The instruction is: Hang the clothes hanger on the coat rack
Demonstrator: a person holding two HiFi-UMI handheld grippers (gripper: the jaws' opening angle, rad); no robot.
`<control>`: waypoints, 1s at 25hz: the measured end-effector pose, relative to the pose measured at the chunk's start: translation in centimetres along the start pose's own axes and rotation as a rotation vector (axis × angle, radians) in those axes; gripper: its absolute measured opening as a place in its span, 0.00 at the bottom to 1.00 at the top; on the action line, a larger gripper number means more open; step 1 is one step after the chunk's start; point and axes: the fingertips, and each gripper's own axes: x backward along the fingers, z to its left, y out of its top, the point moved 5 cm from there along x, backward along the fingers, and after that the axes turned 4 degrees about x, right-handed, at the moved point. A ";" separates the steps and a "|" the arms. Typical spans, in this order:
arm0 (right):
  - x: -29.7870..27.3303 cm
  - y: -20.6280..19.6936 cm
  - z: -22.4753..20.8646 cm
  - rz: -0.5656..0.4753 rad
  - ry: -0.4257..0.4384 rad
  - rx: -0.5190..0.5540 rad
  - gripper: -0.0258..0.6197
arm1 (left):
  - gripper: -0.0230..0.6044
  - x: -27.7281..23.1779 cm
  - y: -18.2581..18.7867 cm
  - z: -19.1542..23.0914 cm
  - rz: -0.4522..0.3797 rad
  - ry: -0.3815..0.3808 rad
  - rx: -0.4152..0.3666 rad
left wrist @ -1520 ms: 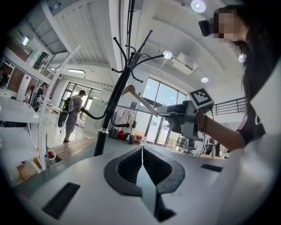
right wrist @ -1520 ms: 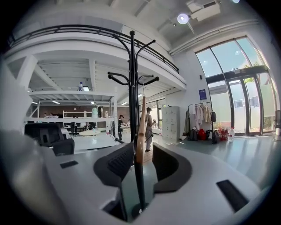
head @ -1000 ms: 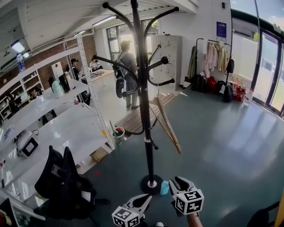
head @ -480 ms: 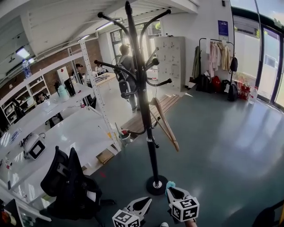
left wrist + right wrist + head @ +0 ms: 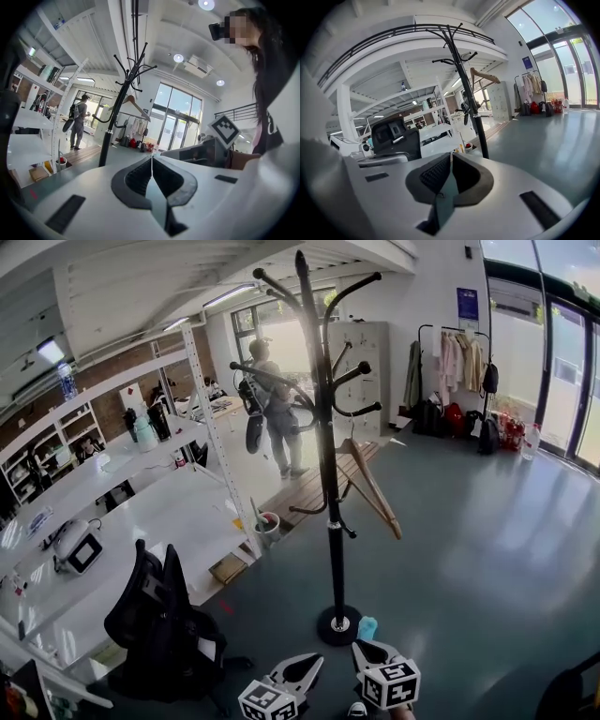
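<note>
The black coat rack (image 5: pixel 330 484) stands on the grey floor, its round base just beyond my grippers. A wooden clothes hanger (image 5: pixel 373 491) hangs from one of its lower right hooks, tilted, with no gripper on it. Both grippers sit low at the bottom of the head view, well below the hanger. My left gripper (image 5: pixel 309 664) is shut and empty. My right gripper (image 5: pixel 361 648) is closing, its pads all but together with nothing between them. The rack (image 5: pixel 117 108) and hanger (image 5: pixel 136 104) stand far off in the left gripper view. They also show in the right gripper view, rack (image 5: pixel 471 103) and hanger (image 5: pixel 484 75).
A black office chair (image 5: pixel 164 624) stands left of the rack, beside white desks and shelving (image 5: pixel 141 521). A small blue thing (image 5: pixel 367 626) lies by the rack's base. A person (image 5: pixel 272 409) stands at the back, and a clothes rail (image 5: pixel 459 362) stands by the glass doors.
The right gripper's jaws, wide apart a second ago, have come together. Both grippers sank lower in the view and drew back from the rack. The hanger stayed on its hook.
</note>
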 end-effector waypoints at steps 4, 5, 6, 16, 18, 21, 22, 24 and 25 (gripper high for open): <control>0.8 -0.9 4.0 -0.007 -0.017 -0.007 0.08 | 0.05 4.4 -0.1 -0.3 -0.002 -0.021 -0.008; 1.0 -1.3 5.0 -0.007 -0.022 -0.011 0.08 | 0.05 5.5 -0.3 -0.5 0.000 -0.027 -0.005; 1.3 -1.8 6.0 -0.008 -0.029 -0.016 0.08 | 0.05 6.6 -0.5 -0.7 0.004 -0.035 -0.002; 5.9 -8.1 12.0 0.009 -0.138 -0.093 0.08 | 0.05 12.6 -3.3 -1.7 0.061 -0.130 0.011; 7.1 -8.8 12.2 0.005 -0.168 -0.105 0.08 | 0.05 12.7 -3.7 -2.6 0.071 -0.164 0.012; 8.9 -9.5 12.4 0.005 -0.205 -0.123 0.08 | 0.05 12.7 -4.3 -4.3 0.087 -0.211 0.015; 9.4 -9.8 12.4 0.008 -0.214 -0.128 0.08 | 0.05 12.6 -4.5 -4.9 0.093 -0.225 0.015; 10.4 -10.4 12.3 0.014 -0.223 -0.135 0.08 | 0.05 12.4 -4.8 -6.2 0.098 -0.248 0.015; 10.8 -10.6 12.1 0.017 -0.225 -0.135 0.08 | 0.05 12.3 -4.9 -6.8 0.097 -0.254 0.014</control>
